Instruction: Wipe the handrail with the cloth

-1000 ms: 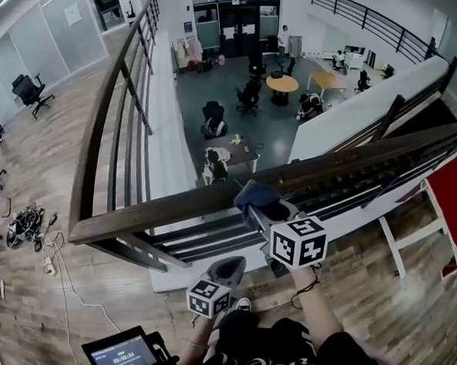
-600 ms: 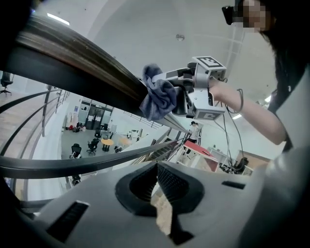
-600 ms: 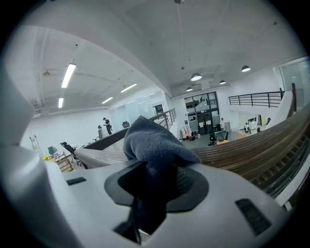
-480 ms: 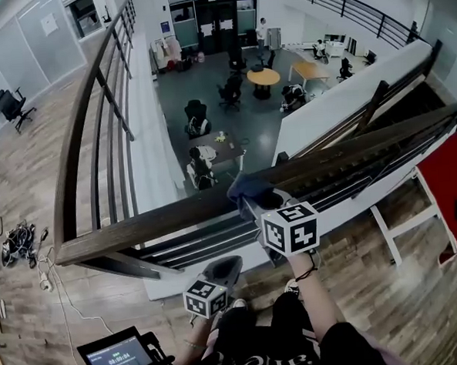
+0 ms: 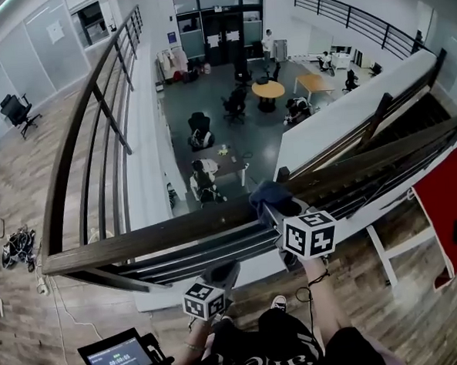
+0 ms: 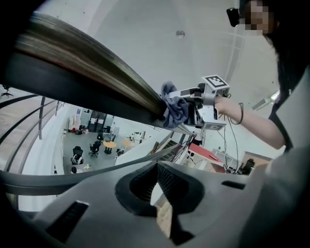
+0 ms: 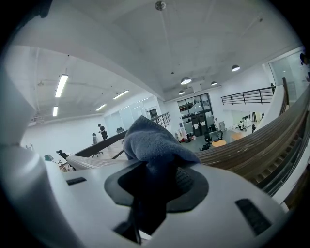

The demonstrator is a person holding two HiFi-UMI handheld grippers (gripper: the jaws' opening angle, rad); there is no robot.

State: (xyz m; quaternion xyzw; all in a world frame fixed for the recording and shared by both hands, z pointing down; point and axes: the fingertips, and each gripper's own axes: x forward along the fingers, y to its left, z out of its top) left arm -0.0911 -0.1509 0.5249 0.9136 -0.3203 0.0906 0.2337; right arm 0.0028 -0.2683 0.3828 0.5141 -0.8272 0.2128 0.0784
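Seen from above, a person stands on a wooden upper floor facing a dark wooden handrail (image 5: 162, 234) that runs across the view.

On the near side of the handrail and below it, the left gripper (image 5: 223, 274) hangs with its marker cube facing up. Its own view shows the jaws drawn together at the tips, with nothing between them (image 6: 157, 186). It touches nothing. Further to the near side of the handrail, low and left, a small screen (image 5: 119, 356) shows a timer.

At the handrail itself, the right gripper (image 5: 281, 208) is clamped on a bunched blue-grey cloth (image 5: 269, 192). In its own view the cloth (image 7: 150, 140) fills the gap between the jaws and bulges out over them. The cloth rests on top of the handrail, pressed against the wood. Flat horizontal bars (image 5: 202, 253) run under the handrail, just below the cloth.

To the right of the handrail's near side stands a red panel (image 5: 450, 210).

Beyond the handrail the floor drops to a lower level, with office chairs (image 5: 200, 129) and a round wooden table (image 5: 268, 88) far below.
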